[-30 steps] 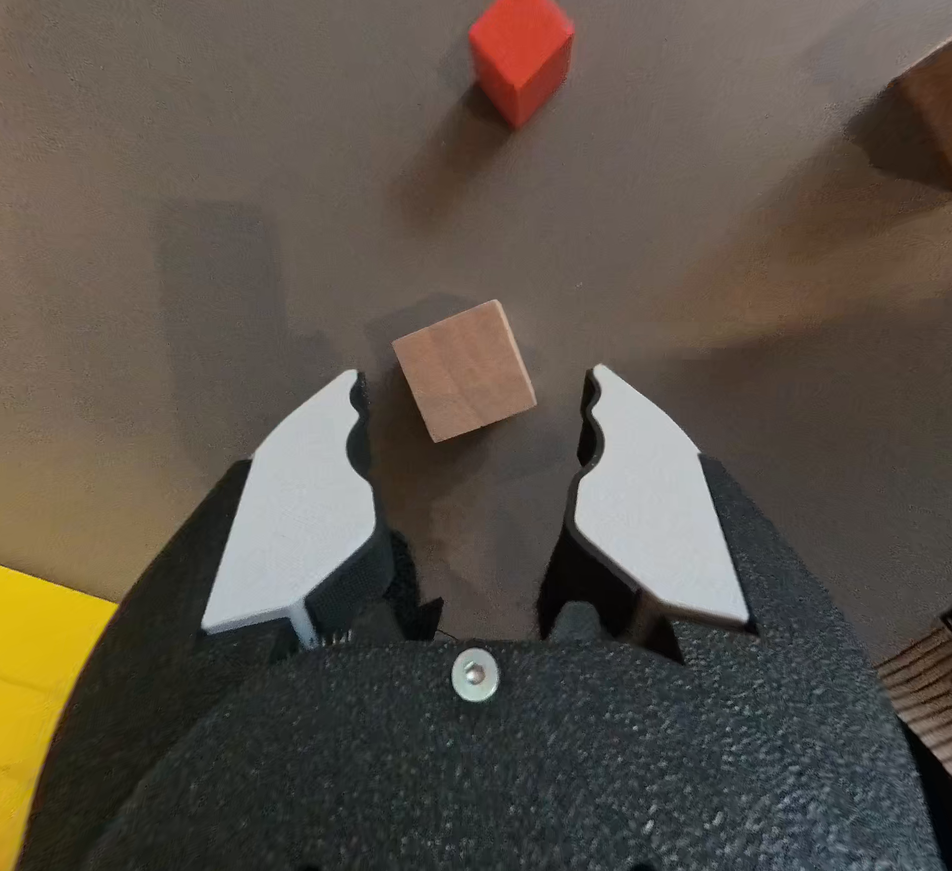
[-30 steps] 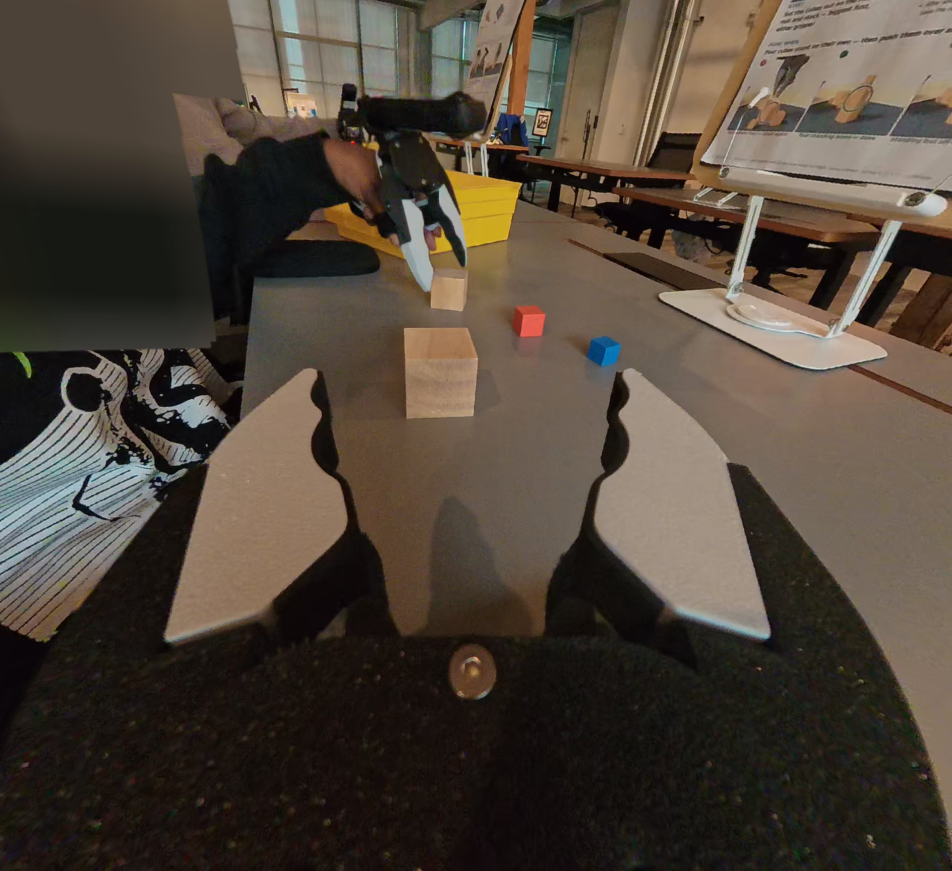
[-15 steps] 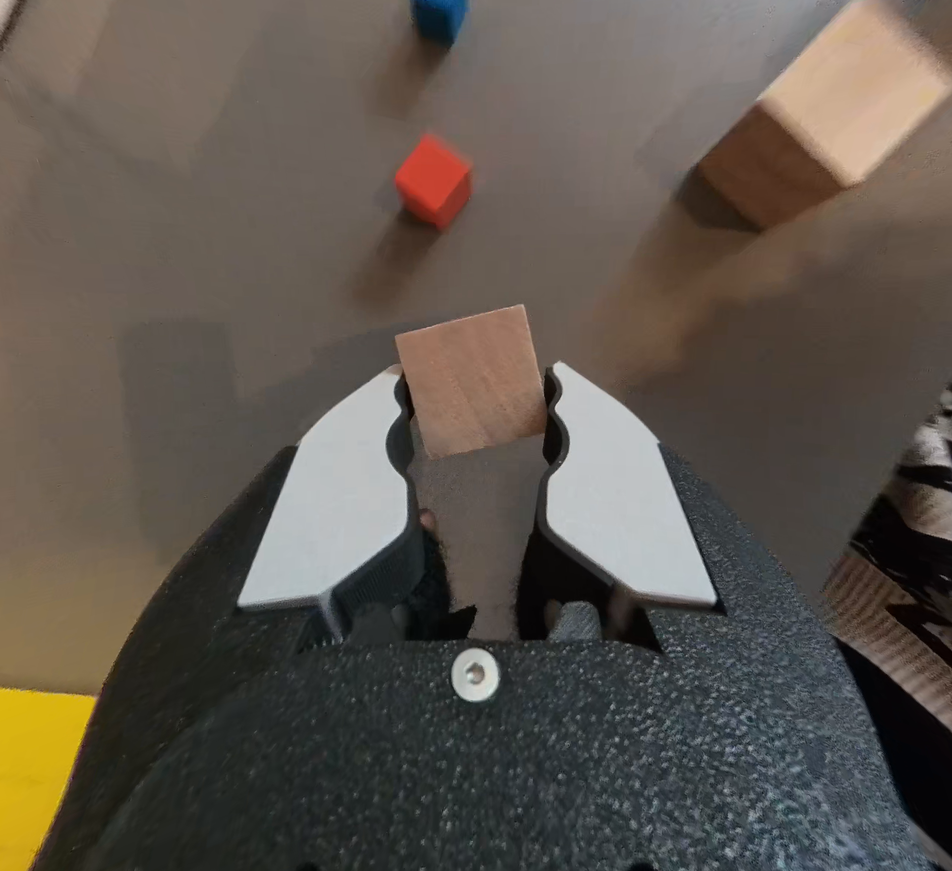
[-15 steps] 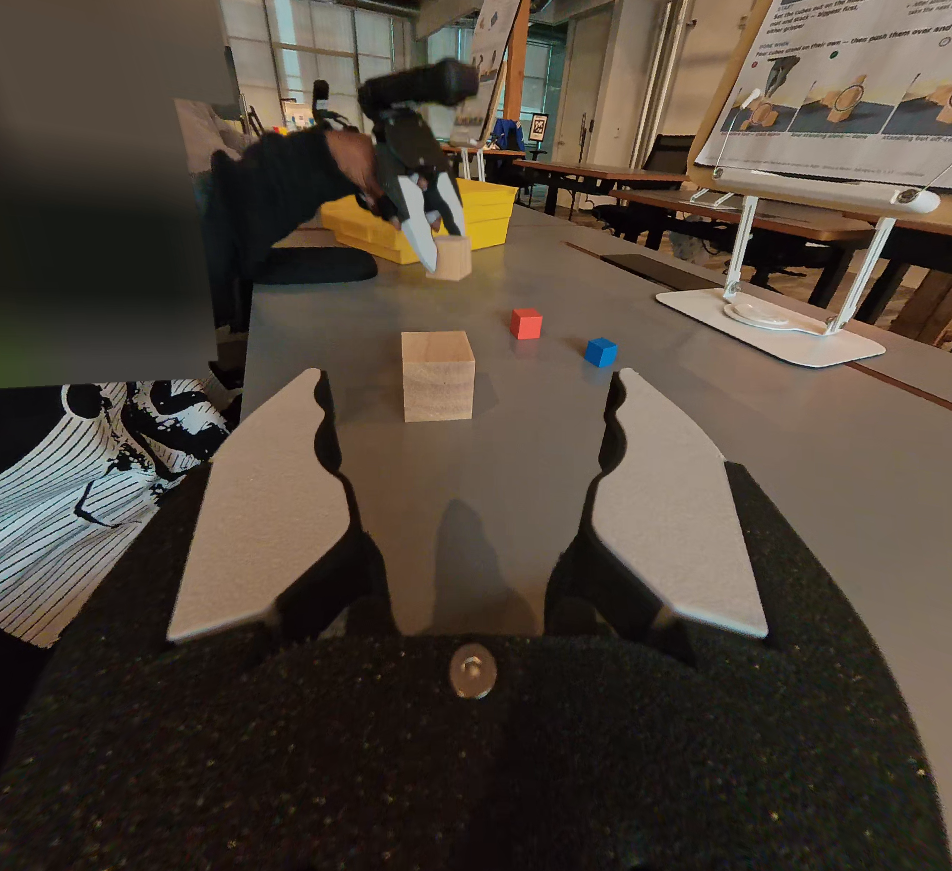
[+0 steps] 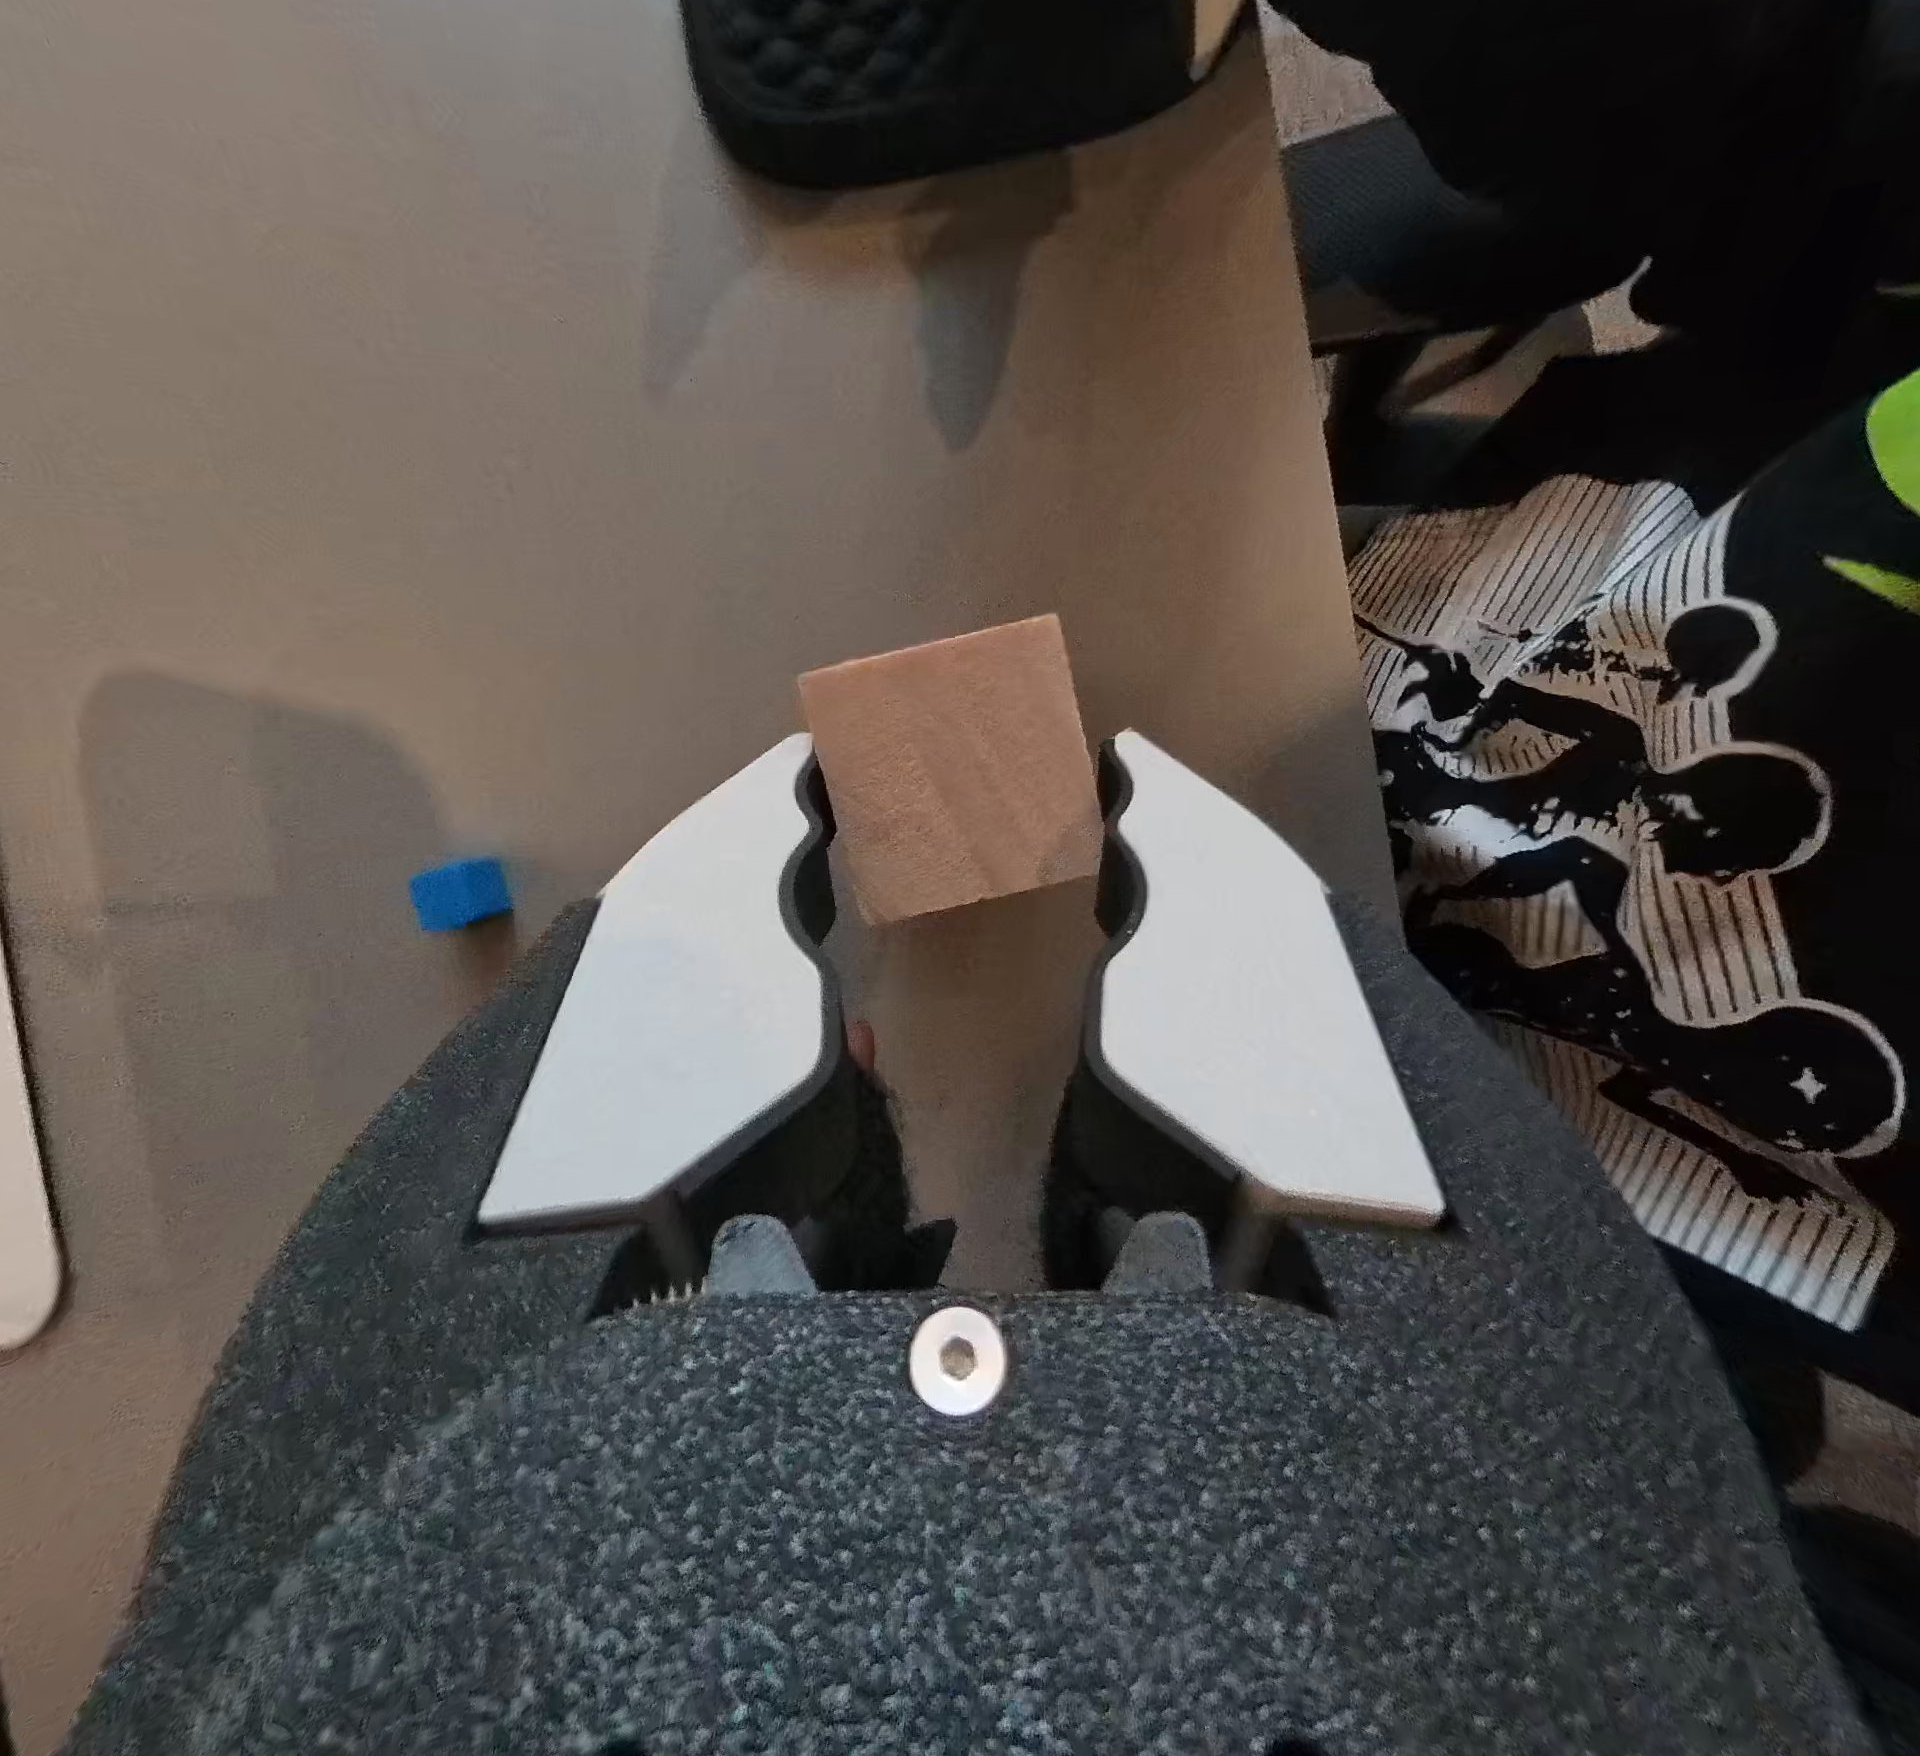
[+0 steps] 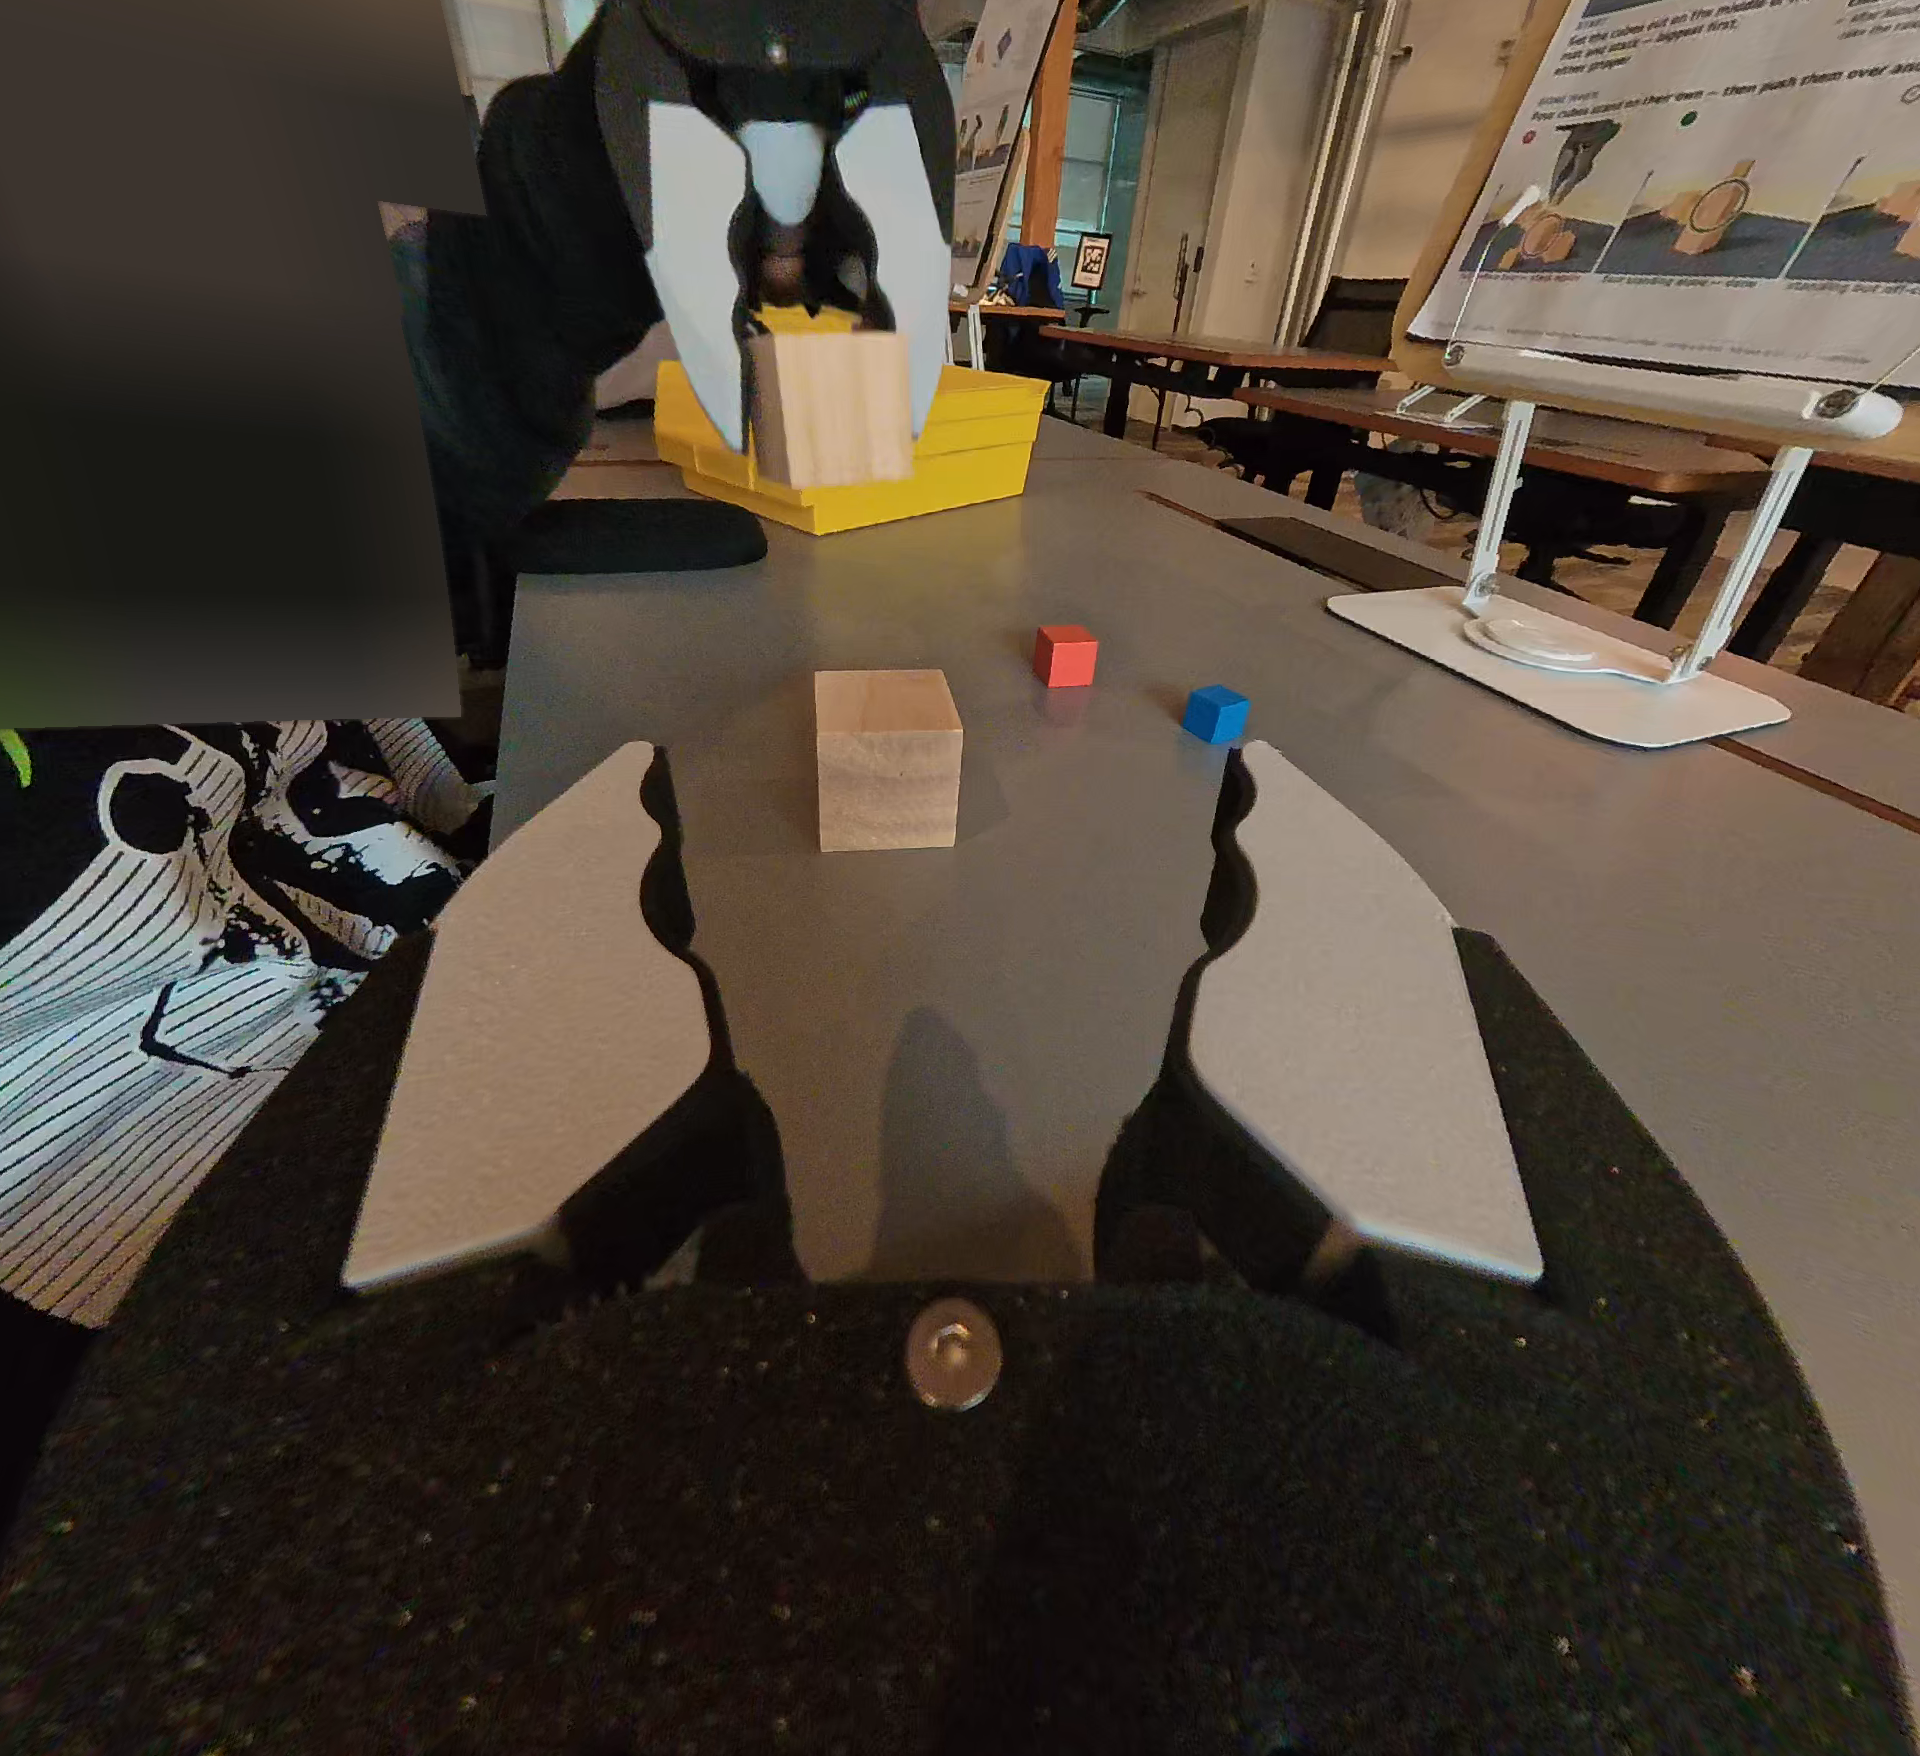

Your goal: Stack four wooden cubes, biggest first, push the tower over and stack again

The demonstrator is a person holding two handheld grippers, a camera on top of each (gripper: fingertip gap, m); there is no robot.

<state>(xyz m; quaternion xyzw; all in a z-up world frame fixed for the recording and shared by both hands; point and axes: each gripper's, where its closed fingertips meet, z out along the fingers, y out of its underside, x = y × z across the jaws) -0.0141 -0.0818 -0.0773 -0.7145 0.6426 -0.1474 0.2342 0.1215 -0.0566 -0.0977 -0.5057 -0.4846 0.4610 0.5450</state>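
My left gripper point(image 5: 961, 776) is shut on a medium plain wooden cube point(image 5: 951, 766) and holds it in the air above the grey table point(image 5: 364, 356). In the right wrist view that gripper point(image 6: 826, 402) and its cube point(image 6: 831, 407) hang above and behind the biggest plain wooden cube point(image 6: 886, 759), which stands on the table. A small red cube point(image 6: 1065, 655) and a smaller blue cube point(image 6: 1216, 712) lie to its right. The blue cube also shows in the left wrist view point(image 5: 460, 893). My right gripper point(image 6: 945, 813) is open and empty, low over the table, in front of the big cube.
Yellow bins point(image 6: 935, 449) stand at the table's far end. A white stand point(image 6: 1558, 667) with an instruction board is at the right. A person in a black and white shirt point(image 6: 156, 927) is at the table's left edge point(image 5: 1320, 459).
My left gripper closed on the medium cube, lifted it off the table and carried it toward the big cube and the right gripper. The right gripper has stayed still and open.
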